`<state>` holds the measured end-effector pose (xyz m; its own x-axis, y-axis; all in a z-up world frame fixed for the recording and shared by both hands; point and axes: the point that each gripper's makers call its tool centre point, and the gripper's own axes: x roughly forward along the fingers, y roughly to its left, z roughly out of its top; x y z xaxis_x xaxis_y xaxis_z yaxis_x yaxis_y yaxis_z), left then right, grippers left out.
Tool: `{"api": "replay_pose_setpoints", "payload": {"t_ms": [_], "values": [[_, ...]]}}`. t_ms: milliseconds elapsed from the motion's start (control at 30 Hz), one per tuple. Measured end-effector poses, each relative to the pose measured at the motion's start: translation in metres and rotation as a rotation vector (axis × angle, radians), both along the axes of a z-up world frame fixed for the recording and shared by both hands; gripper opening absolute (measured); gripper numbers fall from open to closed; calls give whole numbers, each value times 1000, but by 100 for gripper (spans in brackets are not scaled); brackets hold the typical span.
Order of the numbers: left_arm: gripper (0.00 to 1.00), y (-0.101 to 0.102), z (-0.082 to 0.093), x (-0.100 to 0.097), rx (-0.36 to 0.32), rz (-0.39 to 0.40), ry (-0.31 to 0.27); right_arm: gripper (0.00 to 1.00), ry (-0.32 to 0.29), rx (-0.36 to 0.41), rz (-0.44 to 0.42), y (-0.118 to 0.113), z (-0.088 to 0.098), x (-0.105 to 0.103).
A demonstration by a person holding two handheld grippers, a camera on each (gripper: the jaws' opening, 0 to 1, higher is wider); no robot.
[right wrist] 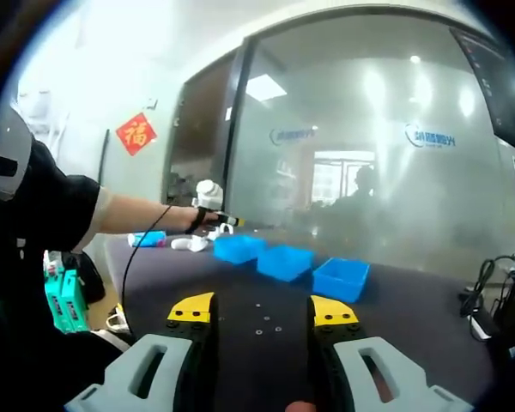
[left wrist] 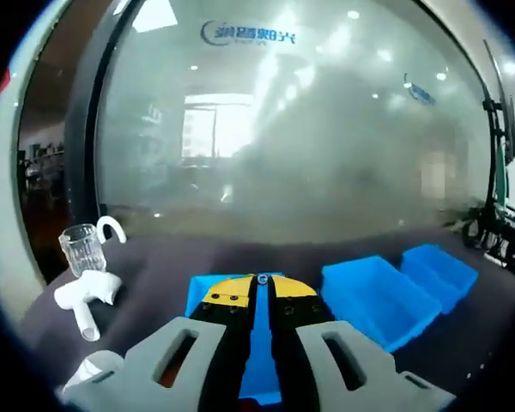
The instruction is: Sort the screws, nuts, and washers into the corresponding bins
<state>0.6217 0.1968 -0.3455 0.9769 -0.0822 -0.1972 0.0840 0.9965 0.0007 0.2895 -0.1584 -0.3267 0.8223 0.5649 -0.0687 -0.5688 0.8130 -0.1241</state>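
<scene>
Bins stand in a row on the dark worktop (right wrist: 412,296), three blue trays side by side so each kind of hardware has its own place. In the left gripper view the left gripper (left wrist: 263,281) is clenched on a small metal piece (left wrist: 263,278), pinched at the yellow tips and held directly over the left bin (left wrist: 197,292); whether it is a screw, nut or washer is too small to tell. Its position above that tray suggests the piece is meant to drop there. The middle bin (left wrist: 369,296) and the right bin (left wrist: 438,270) lie further right. A glass (left wrist: 80,247) and white fittings (left wrist: 87,296) sit left of the bins. In the right gripper view the right gripper (right wrist: 263,311) is released, jaws wide apart, poised above the loose hardware (right wrist: 264,326) scattered on the near worktop, probably ready for the next pick
</scene>
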Motion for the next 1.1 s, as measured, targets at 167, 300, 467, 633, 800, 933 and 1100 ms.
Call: {"api": "replay_pose_setpoints", "payload": {"t_ms": [167,300,467,633,800,933,1100], "values": [[18,-2,-5,-4,-13,-11,9,37,2,1,8,3,-1,-1],[36,-5,-8,-12,11,-32,23,37,4,3,4,3,-2,0],[36,-14,-7,-35,-16,-82,11,37,3,6,6,5,-2,1],[36,-32,0,-75,-110,-163,-16,37,4,10,6,6,-3,4],[35,-46,14,-118,-159,-216,-67,37,3,10,6,6,-3,5],[35,-59,23,-153,-141,-297,-116,37,3,10,1,4,-2,6],[34,-77,9,-201,-75,-421,-148,37,0,14,-2,2,-1,7]]}}
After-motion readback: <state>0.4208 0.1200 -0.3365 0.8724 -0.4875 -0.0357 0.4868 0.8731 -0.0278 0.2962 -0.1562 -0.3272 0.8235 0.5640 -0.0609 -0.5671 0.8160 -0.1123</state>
